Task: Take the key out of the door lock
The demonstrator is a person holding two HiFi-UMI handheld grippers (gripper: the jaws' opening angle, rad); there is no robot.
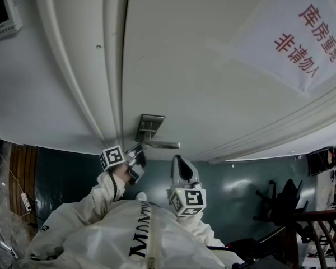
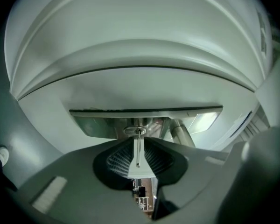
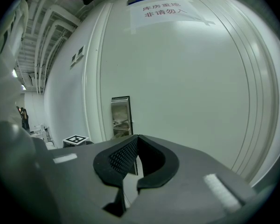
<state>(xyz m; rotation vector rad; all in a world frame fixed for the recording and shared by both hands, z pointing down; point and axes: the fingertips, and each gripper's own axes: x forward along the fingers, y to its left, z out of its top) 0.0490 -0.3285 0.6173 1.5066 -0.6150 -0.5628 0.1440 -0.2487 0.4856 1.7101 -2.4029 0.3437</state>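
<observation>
- A pale door [image 1: 213, 94] fills most of the head view, with a white paper sign [image 1: 302, 32] printed in red characters taped to it at the upper right. Below it is a dark teal floor [image 1: 241, 184].
- A small wall panel [image 1: 3, 13] sits on the wall at the far left, well apart from the door hardware.
- A metal lock plate [image 1: 148, 126] is fixed near the door's edge, and a lever handle [image 1: 162, 144] sticks out from it.
- My left gripper [image 2: 138, 141] is held level, right up at that plate, beside the handle.
- The key [image 2: 138, 150] is in the keyhole [image 2: 136, 131] of the plate, standing edge-on as a thin bright strip.
- The key runs straight down the middle between my left gripper's 2 ribbed pads [image 2: 119, 155]. The jaws are drawn in narrow on it, so I have the key pinched while it sits in the lock.
- My right gripper [image 3: 137, 138] hangs back from the door, tilted slightly down and well short of the plate. Its jaws meet at the tips with nothing between them.
- From the right gripper view, the marker cube [image 3: 76, 139] of my left gripper shows low at the left, near the plate.
- My white sleeves [image 1: 101, 198] show at the bottom of the head view.
</observation>
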